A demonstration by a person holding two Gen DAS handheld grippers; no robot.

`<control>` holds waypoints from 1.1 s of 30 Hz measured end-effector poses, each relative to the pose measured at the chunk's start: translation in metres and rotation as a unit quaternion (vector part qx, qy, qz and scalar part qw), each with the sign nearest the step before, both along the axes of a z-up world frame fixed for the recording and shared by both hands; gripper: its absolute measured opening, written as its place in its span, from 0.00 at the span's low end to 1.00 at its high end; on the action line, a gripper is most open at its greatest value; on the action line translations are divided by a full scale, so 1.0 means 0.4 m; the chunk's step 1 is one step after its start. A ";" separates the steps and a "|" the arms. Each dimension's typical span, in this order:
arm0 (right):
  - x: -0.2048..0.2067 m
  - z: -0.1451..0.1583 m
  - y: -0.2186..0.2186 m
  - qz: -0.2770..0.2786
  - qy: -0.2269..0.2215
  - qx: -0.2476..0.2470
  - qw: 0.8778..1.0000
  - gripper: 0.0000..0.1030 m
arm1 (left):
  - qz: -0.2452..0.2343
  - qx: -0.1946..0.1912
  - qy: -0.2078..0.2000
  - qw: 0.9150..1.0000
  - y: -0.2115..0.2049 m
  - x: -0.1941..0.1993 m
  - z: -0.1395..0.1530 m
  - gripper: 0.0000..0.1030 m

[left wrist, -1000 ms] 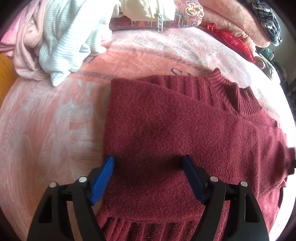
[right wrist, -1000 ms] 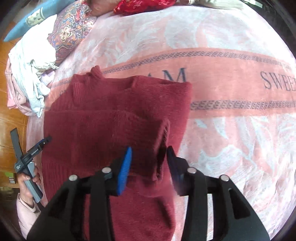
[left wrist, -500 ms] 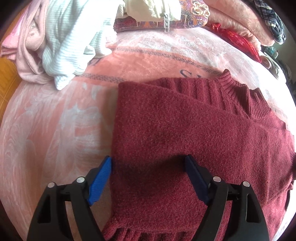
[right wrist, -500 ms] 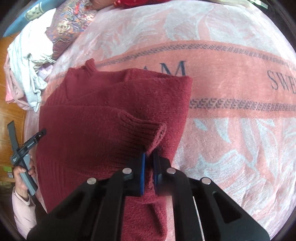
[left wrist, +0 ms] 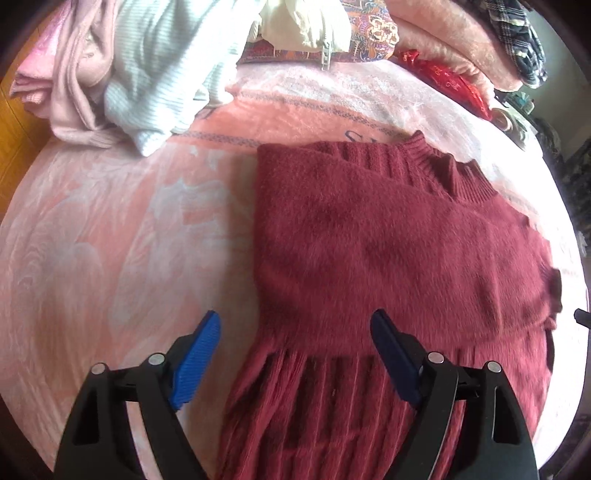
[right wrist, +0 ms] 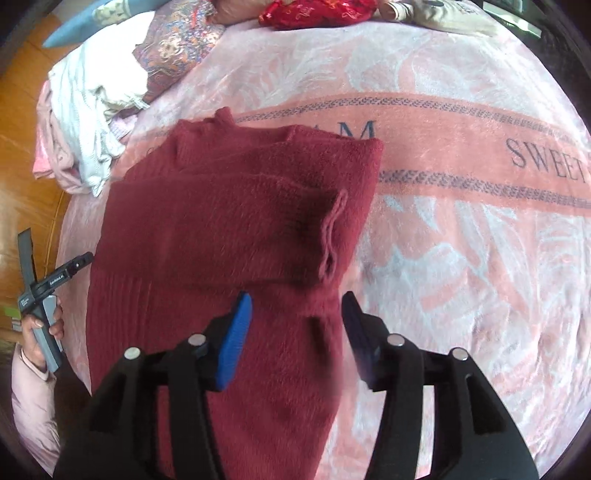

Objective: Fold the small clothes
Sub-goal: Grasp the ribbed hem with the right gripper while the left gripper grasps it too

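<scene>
While the maroon sweater [left wrist: 388,251] lies folded, left gripper [left wrist: 295,354] spread wide, right gripper [right wrist: 295,332] just reopened, both holding nothing.

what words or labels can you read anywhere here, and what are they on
"SWEET", the last letter cut by the picture's edge: dark letters on the salmon band of the pink plush blanket.
"AM": end of a word on the same band, the rest hidden under the folded maroon knitted sweater.
Small white print on the black body of the left gripper: too small to read.
Gold pattern on the red fabric bundle: not legible as text.
</scene>
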State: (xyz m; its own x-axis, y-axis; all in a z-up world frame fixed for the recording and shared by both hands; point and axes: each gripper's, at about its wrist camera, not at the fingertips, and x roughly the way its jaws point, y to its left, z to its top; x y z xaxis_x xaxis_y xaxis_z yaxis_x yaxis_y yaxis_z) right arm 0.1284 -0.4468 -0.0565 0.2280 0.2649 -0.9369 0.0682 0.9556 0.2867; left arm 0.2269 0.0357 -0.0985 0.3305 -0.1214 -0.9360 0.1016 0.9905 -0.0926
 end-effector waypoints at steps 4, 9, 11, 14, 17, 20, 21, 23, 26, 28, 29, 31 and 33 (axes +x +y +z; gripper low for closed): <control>-0.193 0.035 0.038 0.045 0.011 0.023 0.999 0.64 | -0.024 -0.003 0.026 0.999 0.072 -0.176 0.017 0.85; -0.421 0.000 0.050 0.062 0.046 0.030 0.997 0.72 | -0.040 0.003 0.076 0.996 0.151 -0.373 -0.026 0.85; -0.488 -0.037 0.042 0.049 0.064 0.039 0.996 0.72 | -0.039 0.003 0.090 0.995 0.180 -0.430 -0.049 0.85; -0.568 -0.082 0.034 0.029 0.093 0.052 0.994 0.72 | -0.066 0.006 0.100 0.993 0.186 -0.493 -0.074 0.85; -0.612 -0.096 0.049 0.021 0.104 0.062 0.992 0.72 | -0.080 -0.010 0.124 0.989 0.181 -0.535 -0.108 0.85; -0.635 -0.111 0.084 0.020 0.121 0.080 0.989 0.72 | -0.084 -0.011 0.134 0.987 0.174 -0.560 -0.130 0.86; -0.639 -0.116 0.098 0.021 0.126 0.087 0.988 0.72 | -0.085 -0.011 0.135 0.987 0.172 -0.568 -0.132 0.86; -0.643 -0.133 0.124 0.025 0.139 0.091 0.986 0.72 | -0.088 -0.017 0.136 0.987 0.166 -0.577 -0.131 0.86; -0.646 -0.158 0.156 0.039 0.155 0.093 0.983 0.67 | -0.090 -0.022 0.139 0.986 0.164 -0.597 -0.133 0.85; -0.648 -0.164 0.188 0.055 0.156 0.081 0.983 0.67 | -0.091 -0.031 0.140 0.985 0.155 -0.607 -0.131 0.77; -0.648 -0.166 0.198 0.060 0.156 0.074 0.983 0.67 | -0.094 -0.035 0.140 0.985 0.145 -0.623 -0.129 0.74; -0.648 -0.171 0.214 0.065 0.158 0.067 0.983 0.66 | -0.101 -0.034 0.138 0.985 0.134 -0.633 -0.122 0.67; -0.645 -0.173 0.224 0.069 0.155 0.044 0.985 0.45 | -0.100 -0.031 0.136 0.985 0.125 -0.632 -0.117 0.50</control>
State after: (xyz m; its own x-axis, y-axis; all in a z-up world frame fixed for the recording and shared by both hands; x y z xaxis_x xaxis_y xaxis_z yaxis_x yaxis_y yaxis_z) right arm -0.1298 -0.3572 -0.1259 -0.1083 0.3558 -0.9283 0.0362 0.9346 0.3540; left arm -0.0257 0.0858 -0.1452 0.0326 -0.2176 -0.9755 0.2568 0.9451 -0.2022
